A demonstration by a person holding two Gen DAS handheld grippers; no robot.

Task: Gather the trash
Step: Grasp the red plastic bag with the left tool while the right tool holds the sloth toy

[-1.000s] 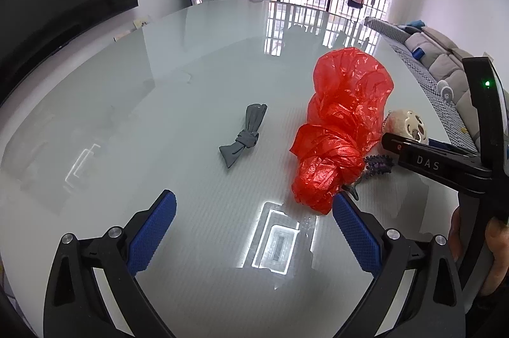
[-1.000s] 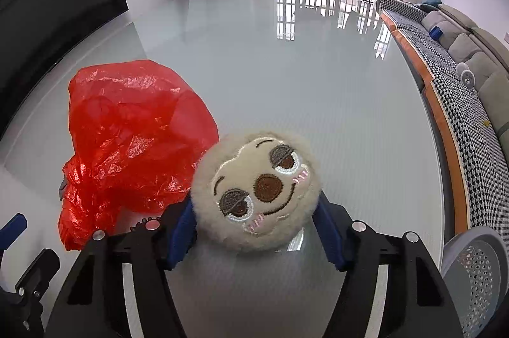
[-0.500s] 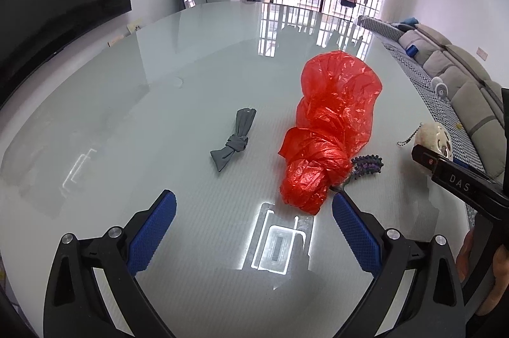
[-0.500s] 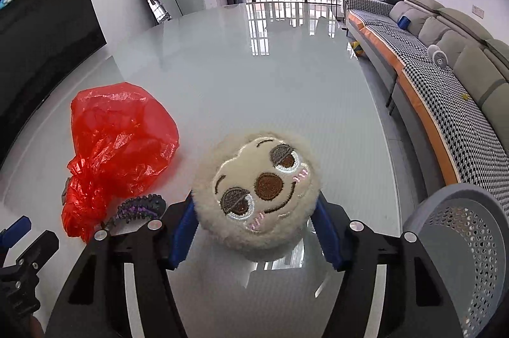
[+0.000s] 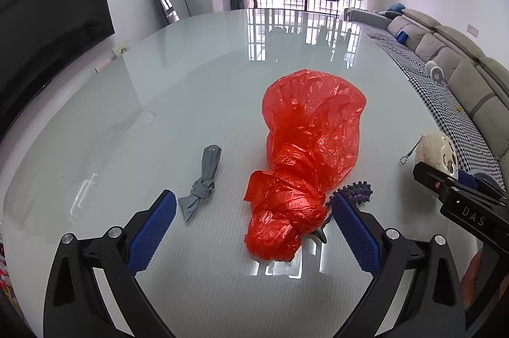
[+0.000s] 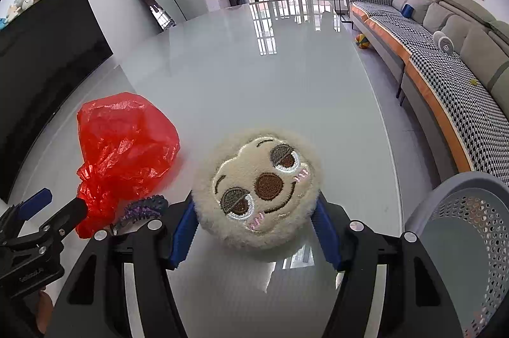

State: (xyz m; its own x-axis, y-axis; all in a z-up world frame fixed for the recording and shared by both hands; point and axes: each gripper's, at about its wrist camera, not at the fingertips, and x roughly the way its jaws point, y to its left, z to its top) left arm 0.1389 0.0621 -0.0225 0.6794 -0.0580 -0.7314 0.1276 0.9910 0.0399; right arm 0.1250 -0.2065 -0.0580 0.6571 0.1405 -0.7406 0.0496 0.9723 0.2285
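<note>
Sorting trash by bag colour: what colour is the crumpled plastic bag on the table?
Red, the crumpled plastic bag shows best in the left wrist view.

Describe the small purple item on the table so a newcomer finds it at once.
On the glossy grey table, find the red plastic bag. Touching its knotted near end, on the sofa side, lies the purple spiky ring, the only studded, dark-purple thing; the knotted grey cloth lies opposite.

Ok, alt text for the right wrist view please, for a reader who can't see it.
The right gripper holds a round cream plush face between its blue pads above a glossy white table. A tied red plastic bag lies to its left, and a grey perforated bin stands at the lower right.
</note>
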